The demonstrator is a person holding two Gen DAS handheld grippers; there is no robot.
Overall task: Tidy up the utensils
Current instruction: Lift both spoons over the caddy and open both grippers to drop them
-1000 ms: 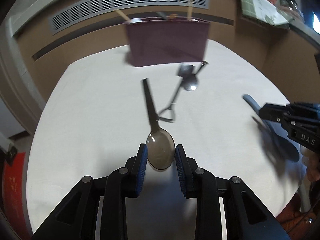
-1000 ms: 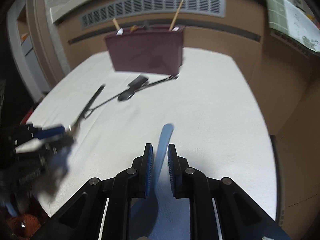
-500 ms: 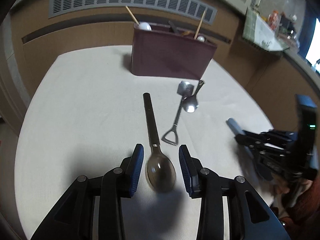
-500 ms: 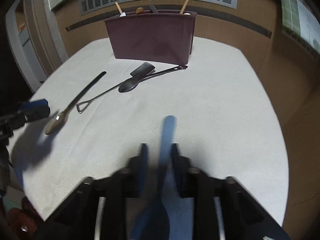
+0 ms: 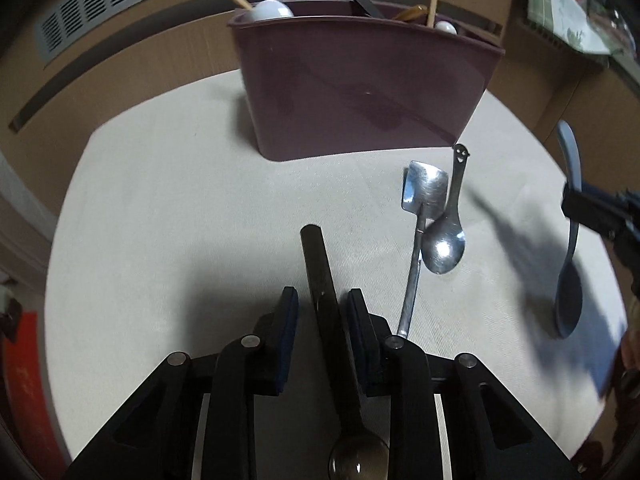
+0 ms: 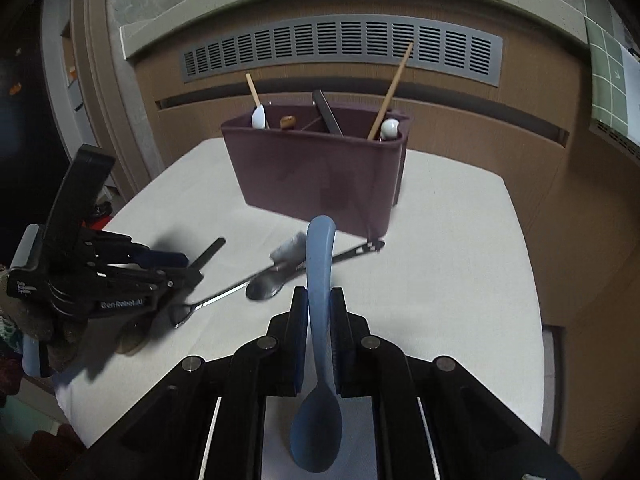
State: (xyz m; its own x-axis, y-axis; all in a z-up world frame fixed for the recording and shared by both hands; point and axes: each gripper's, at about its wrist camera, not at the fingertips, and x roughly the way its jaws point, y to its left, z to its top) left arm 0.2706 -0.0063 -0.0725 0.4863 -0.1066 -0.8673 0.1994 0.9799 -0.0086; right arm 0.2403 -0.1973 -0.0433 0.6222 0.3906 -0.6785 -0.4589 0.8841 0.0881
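My left gripper [image 5: 322,300] straddles the black handle of a dark spoon [image 5: 320,276] lying on the white cloth; its jaws stand apart with gaps on both sides. My right gripper [image 6: 318,300] is shut on a blue spoon [image 6: 318,272] and holds it above the table, handle pointing toward the maroon utensil holder [image 6: 320,176]. The holder [image 5: 360,92] stands at the back and holds several utensils. A silver spoon [image 5: 446,240] and a small shovel-shaped spoon [image 5: 424,196] lie crossed on the cloth.
The white-cloth table [image 5: 160,200] ends at a brown wall with a grey vent [image 6: 340,48] behind the holder. The right gripper with the blue spoon shows at the right edge of the left wrist view [image 5: 592,212]. The left gripper shows at the left of the right wrist view [image 6: 100,280].
My left gripper moved forward along the dark spoon, from around its bowl to its handle. My right gripper lifted the blue spoon off the cloth and moved toward the holder.
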